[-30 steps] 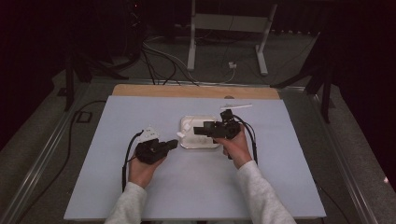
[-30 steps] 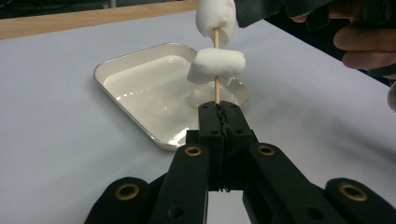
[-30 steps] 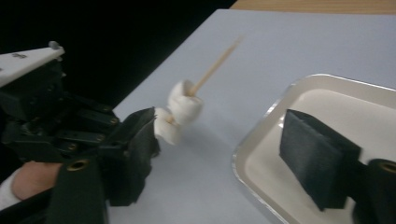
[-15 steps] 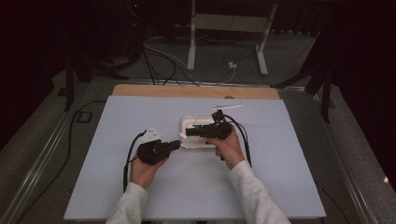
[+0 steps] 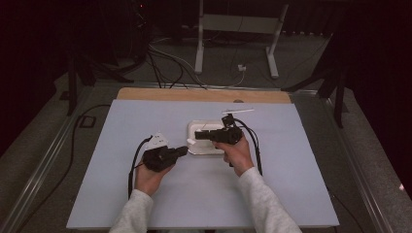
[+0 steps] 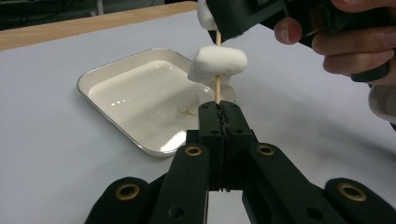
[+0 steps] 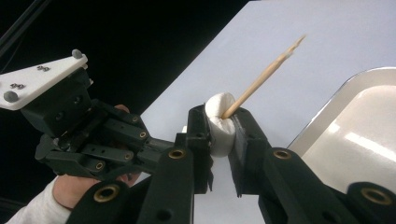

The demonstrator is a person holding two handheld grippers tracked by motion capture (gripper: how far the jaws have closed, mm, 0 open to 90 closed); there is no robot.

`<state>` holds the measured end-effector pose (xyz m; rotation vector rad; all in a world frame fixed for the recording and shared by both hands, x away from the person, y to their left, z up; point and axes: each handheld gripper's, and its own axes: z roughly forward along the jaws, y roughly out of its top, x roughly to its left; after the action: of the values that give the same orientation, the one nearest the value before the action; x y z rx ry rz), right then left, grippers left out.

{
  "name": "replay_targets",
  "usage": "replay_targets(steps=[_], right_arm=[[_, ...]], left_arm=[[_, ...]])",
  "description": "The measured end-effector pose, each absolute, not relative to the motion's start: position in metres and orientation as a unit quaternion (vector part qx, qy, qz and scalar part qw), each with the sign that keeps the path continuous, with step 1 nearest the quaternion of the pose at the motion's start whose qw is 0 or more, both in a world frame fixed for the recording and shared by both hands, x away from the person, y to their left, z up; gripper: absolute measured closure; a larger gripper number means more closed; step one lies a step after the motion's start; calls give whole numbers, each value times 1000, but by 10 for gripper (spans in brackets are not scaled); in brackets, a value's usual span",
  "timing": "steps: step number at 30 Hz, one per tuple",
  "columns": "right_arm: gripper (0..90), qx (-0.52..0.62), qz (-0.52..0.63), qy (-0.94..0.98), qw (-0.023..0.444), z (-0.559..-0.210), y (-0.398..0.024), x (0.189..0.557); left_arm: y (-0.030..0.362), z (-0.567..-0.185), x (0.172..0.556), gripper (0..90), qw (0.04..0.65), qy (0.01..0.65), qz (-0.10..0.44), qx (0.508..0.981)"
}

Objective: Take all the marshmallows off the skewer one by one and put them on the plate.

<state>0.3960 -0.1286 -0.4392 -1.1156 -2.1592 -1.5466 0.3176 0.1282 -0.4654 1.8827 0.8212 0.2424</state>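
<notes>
My left gripper (image 6: 219, 116) is shut on the lower end of a wooden skewer (image 6: 217, 91) and holds it upright. One white marshmallow (image 6: 218, 63) is threaded on the skewer just above those jaws. Higher up, my right gripper (image 7: 220, 133) has just been closing and now squeezes a second marshmallow (image 7: 219, 123), with the skewer's tip (image 7: 266, 74) sticking out past it. In the high view the left gripper (image 5: 182, 151) and right gripper (image 5: 198, 136) meet at the left edge of a white tray (image 5: 209, 127).
The tray (image 6: 140, 102) sits mid-table on a pale sheet and looks empty and glossy inside. A thin pale stick (image 5: 238, 111) lies just behind it. A wooden strip (image 5: 204, 94) runs along the table's far edge, with cables and a stand on the floor beyond.
My right gripper has swung left from over the tray to the skewer in my left gripper, and its jaws have closed on a marshmallow. The left hand has stayed put.
</notes>
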Motion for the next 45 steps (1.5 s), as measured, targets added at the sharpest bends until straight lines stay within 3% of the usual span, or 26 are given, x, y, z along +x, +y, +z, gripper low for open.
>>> replay_targets(steps=[11,15,21,23,27,45], right_arm=[[803,-394,-540,-735,114,-431,-134,397],[808,-423,-563,-702,101,-424,-155,404],[815,-446,-576,-683,52,-410,-178,407],[813,-455,-582,-673,33,-399,-206,413],[808,-447,-561,-697,16,-394,-215,411],[760,-468,-447,-762,-11,-457,-181,417]], left_arm=[[131,-464,316,900,508,331,108,788],[136,-466,316,900,514,330,99,786],[134,-473,315,900,469,330,115,811],[144,-474,318,900,484,349,103,796],[145,-469,319,900,495,354,106,786],[139,-468,319,900,499,357,102,783]])
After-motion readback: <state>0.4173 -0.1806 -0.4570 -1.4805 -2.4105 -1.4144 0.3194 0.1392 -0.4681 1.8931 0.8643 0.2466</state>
